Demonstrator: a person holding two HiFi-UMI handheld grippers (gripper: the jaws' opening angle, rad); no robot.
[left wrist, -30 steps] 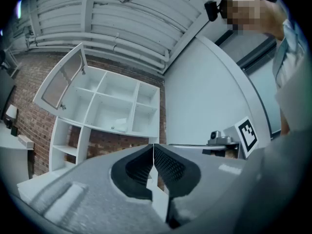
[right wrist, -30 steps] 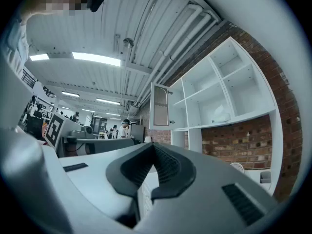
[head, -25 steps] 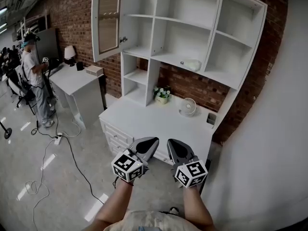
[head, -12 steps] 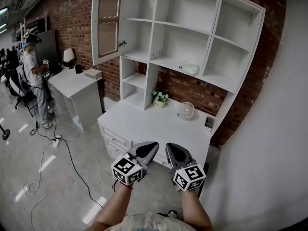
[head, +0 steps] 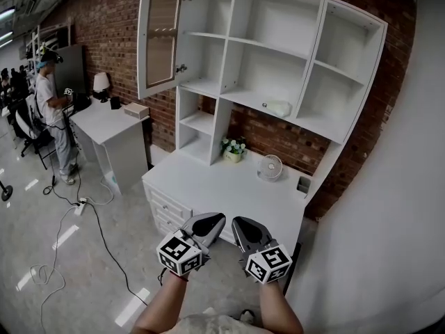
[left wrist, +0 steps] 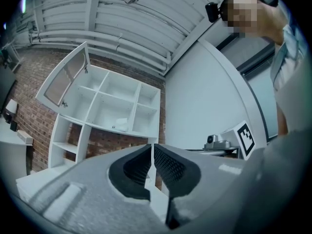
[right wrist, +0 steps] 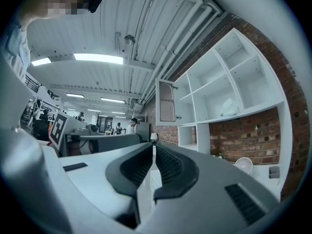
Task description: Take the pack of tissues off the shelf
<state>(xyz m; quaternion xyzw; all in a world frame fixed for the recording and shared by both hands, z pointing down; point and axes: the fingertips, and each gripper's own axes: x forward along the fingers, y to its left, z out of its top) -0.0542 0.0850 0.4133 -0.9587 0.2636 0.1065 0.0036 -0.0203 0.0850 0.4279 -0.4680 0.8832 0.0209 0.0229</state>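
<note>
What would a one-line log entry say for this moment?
left gripper: shut, empty | right gripper: shut, empty | pack of tissues: on shelf, untouched

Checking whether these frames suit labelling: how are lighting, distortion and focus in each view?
Head view: even light, sharp, the shelf unit bows at its edges; the pack of tissues is small but clear. Left gripper view: heavy fisheye, dark corners, the shut left gripper soft up close. Right gripper view: ceiling lights glare; the right gripper is soft too.
</note>
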